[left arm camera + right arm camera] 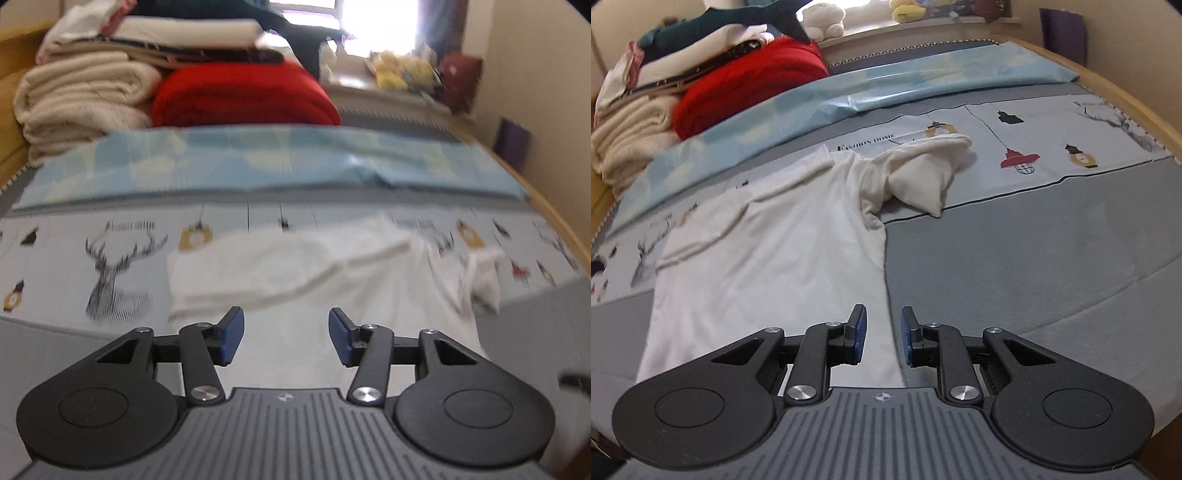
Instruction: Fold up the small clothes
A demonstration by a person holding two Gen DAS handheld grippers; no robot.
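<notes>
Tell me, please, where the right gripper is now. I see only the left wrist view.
Observer: The right gripper is over the right edge of the shirt, near the hem. Its jaws are open, one on each side of that edge.
Operator: Is the right sleeve flat?
Observer: No. The sleeve is bunched and twisted, and it lies out to the side on the mat.
</notes>
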